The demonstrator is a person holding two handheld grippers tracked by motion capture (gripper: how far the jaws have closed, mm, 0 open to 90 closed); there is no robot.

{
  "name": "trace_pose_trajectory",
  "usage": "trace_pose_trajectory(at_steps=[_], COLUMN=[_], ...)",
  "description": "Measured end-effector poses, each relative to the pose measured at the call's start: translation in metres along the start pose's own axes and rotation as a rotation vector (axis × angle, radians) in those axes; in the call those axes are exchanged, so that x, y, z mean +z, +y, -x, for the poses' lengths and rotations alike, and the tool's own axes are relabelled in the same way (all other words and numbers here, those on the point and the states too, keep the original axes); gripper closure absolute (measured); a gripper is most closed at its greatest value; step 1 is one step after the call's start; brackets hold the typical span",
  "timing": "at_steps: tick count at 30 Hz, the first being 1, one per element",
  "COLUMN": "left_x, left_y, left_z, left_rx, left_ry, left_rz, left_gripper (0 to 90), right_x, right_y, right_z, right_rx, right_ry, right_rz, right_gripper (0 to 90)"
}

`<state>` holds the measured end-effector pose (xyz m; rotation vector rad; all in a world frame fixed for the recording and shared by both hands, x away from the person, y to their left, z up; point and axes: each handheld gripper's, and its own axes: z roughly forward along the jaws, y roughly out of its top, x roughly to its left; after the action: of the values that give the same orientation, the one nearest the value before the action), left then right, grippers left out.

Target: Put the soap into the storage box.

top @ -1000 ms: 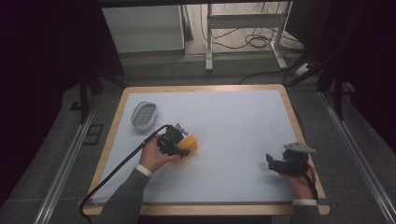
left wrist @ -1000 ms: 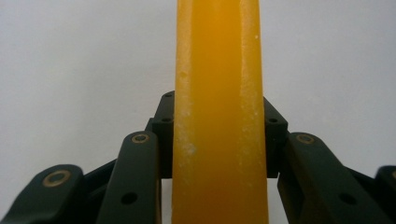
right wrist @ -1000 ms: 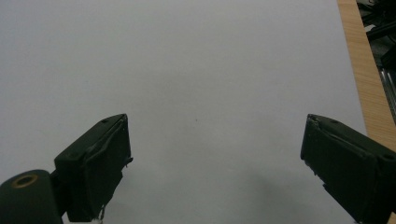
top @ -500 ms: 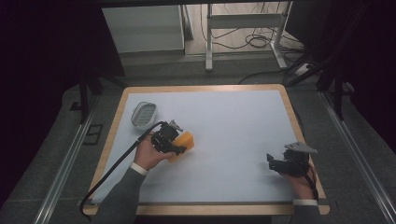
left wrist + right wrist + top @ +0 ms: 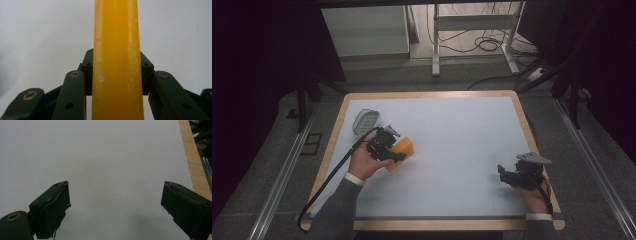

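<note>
Left gripper fingers clamped on orange block, now left of centre in high view, shifted up-left toward grey dish since a second ago. Looks like carry toward dish. Right gripper fingers wide, empty, lower right over white surface.

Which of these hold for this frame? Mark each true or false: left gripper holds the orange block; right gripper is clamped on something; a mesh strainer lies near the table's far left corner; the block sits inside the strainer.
1. The left gripper holds the orange block: true.
2. The right gripper is clamped on something: false, its jaws stand open over the bare white mat.
3. A mesh strainer lies near the far left corner: true.
4. The block sits inside the strainer: false, it is beside it, between the jaws.
</note>
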<state>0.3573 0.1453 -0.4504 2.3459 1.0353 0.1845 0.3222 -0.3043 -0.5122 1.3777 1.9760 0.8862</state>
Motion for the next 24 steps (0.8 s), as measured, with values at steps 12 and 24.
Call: trace_pose_trajectory(at_steps=[12,24], left_x=[-0.027,-0.029], left_y=[-0.006,-0.009], left_z=[-0.018,-0.030], left_rx=[-0.042,-0.063], left_ry=[0.042,0.055], left_rz=[0.053,0.062], left_gripper=[61.0,61.0], right_x=[-0.001,-0.001], right_y=[0.000,0.000], right_z=[0.001,0.001], right_rx=[0.003,0.003], right_ry=[-0.002,-0.005], right_rz=[0.003,0.001], right_gripper=[8.4,8.5])
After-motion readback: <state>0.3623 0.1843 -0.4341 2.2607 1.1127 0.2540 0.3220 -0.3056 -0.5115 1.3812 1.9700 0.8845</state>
